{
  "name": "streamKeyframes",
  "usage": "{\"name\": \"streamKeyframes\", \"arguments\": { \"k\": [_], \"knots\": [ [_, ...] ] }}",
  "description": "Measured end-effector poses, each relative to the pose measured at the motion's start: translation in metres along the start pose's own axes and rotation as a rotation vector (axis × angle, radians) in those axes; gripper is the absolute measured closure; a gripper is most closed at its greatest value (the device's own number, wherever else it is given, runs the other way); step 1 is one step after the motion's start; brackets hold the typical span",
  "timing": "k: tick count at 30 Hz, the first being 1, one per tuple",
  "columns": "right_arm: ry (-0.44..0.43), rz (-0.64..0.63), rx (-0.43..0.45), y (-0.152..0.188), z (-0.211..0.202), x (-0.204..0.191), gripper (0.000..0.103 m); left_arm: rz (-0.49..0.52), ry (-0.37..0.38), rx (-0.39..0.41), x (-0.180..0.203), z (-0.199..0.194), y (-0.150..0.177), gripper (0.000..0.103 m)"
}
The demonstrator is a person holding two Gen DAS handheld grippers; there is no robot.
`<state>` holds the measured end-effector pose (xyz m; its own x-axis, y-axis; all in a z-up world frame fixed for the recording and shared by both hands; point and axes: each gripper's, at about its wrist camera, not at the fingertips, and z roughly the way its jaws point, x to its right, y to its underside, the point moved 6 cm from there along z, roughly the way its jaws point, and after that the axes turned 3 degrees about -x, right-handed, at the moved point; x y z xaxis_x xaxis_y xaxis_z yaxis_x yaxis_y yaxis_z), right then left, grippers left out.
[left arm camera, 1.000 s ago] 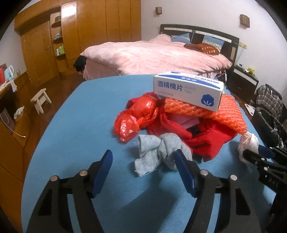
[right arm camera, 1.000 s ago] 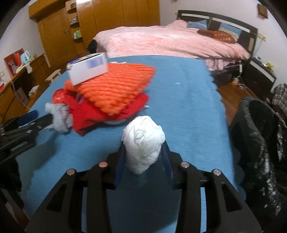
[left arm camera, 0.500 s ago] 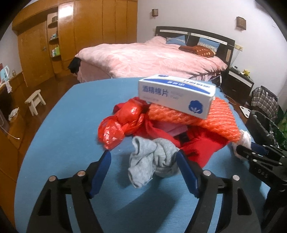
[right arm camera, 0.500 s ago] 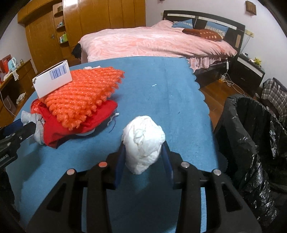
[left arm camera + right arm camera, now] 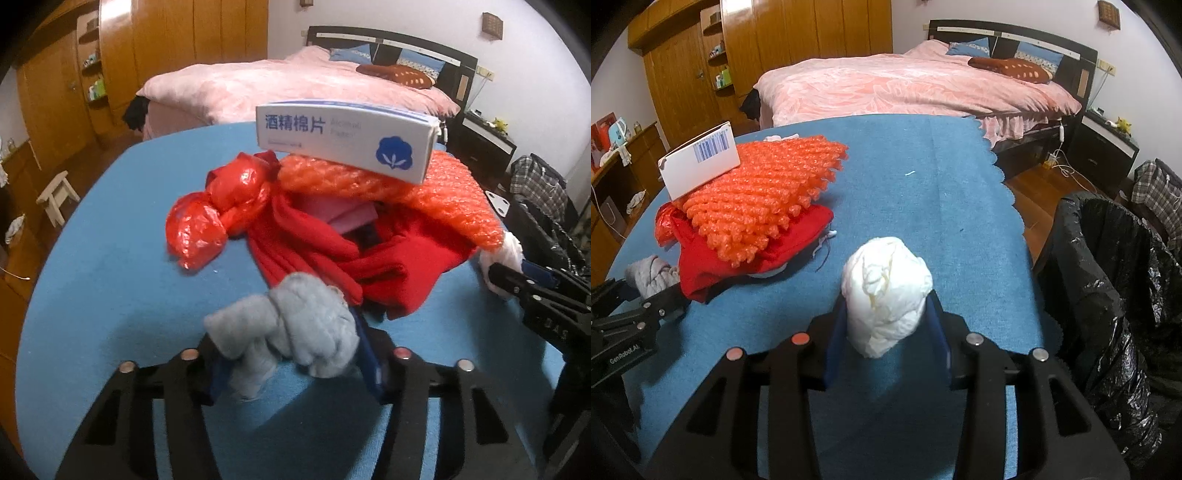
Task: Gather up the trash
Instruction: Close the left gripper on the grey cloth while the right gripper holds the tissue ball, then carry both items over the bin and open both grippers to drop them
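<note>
Both tools are full: the left tool (image 5: 291,354) is clamped on a grey cloth wad (image 5: 295,332), the right tool (image 5: 886,325) on a white paper ball (image 5: 886,291). Both look light and squashy (grip mid-bulge). The black-lined bin (image 5: 1115,295) waits at 3 o'clock off the blue worktop (image 5: 923,177); the red pile (image 5: 750,221) sits at 10, with a pink bed (image 5: 905,85) beyond.
</note>
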<state>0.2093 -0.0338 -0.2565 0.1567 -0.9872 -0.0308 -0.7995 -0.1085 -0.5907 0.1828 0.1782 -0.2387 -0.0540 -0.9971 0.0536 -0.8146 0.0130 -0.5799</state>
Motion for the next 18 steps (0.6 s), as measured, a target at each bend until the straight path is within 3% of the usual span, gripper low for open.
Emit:
{"name": "streamKeyframes", "arguments": {
  "k": [3, 13, 18],
  "knots": [
    [-0.007, 0.003, 0.002, 0.0, -0.001, 0.0, 0.063, -0.005, 0.019, 0.005, 0.001, -0.004, 0.002, 0.059],
    [-0.034, 0.034, 0.053, -0.006, -0.029, 0.021, 0.063, -0.017, -0.027, 0.074, -0.008, -0.05, -0.003, 0.06],
    [-0.042, 0.023, 0.117, -0.016, -0.059, 0.035, 0.064, 0.028, -0.005, 0.151, 0.022, -0.081, -0.022, 0.06]
  ]
}}
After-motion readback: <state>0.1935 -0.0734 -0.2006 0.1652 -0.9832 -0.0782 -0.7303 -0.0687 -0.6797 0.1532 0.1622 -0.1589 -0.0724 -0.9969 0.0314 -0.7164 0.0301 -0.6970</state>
